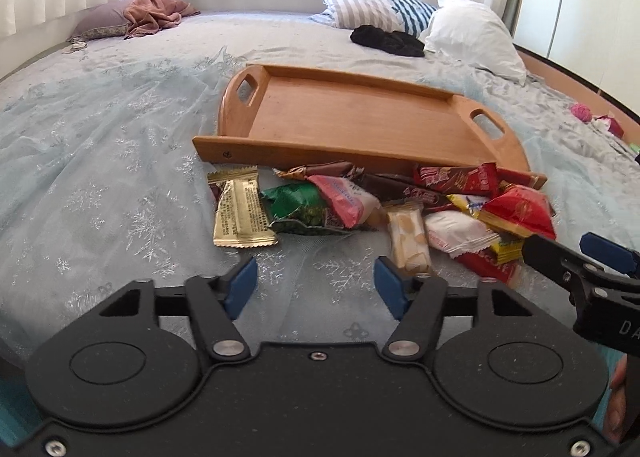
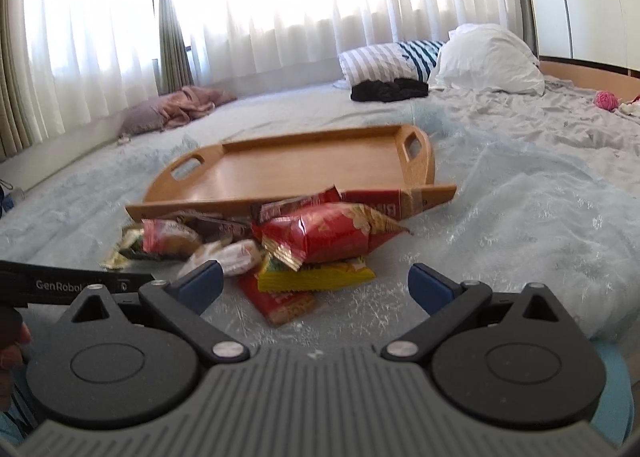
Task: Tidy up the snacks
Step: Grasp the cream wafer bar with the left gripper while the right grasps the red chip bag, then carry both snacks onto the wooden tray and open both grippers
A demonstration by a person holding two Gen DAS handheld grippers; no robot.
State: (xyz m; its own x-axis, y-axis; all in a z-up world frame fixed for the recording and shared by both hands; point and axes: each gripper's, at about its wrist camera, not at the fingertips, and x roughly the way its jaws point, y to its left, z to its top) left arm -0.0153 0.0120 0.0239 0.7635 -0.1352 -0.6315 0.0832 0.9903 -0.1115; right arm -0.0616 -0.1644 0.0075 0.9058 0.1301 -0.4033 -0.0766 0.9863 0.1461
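Snack pile point(image 1: 384, 205) beyond parted, empty left gripper point(image 1: 316, 287) jaws

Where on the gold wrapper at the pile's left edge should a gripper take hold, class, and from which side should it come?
Grip the gold wrapper by its near crimped end, coming in from the near left with the left gripper. It lies flat on the bedspread, so the thin seal is probably the easiest part to pinch. Its left side is free, while the green packet crowds its right.
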